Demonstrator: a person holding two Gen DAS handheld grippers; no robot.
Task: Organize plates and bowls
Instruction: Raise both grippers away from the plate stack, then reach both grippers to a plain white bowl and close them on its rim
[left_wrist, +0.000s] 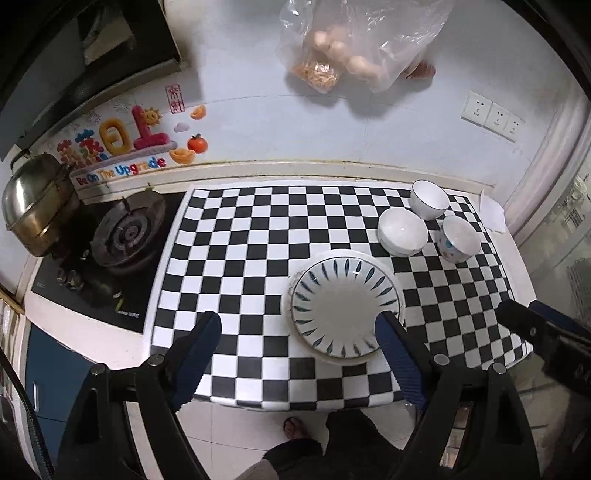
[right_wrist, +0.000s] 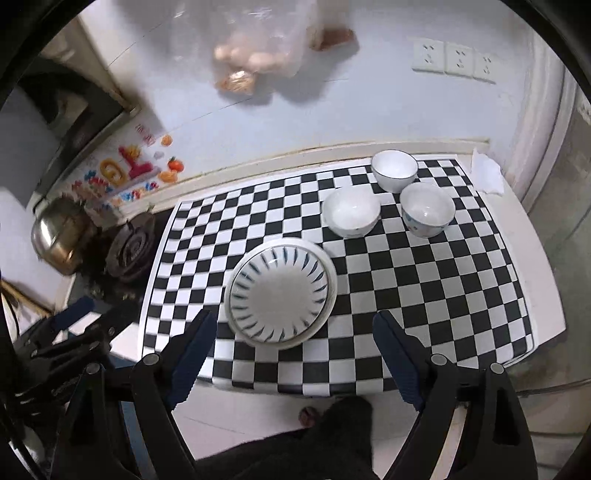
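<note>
Glossy round plate (left_wrist: 345, 306) with dark blue dashes around the rim, stacked on a plain white plate (right_wrist: 330, 271), low centre on the checkered table (left_wrist: 240, 236). Three smooth white bowls (left_wrist: 402, 230) clustered at right, upright, just beside each other. Left tongs (left_wrist: 299, 339) and right tongs (right_wrist: 295, 341) spread wide, ribbed blue pads (right_wrist: 397, 356) empty, above the near edge.

Blk/wht checkered mat (left_wrist: 236, 236); wht plate (left_wrist: 345, 306) w/ blue dashes; wht bowls (left_wrist: 402, 230).
</note>
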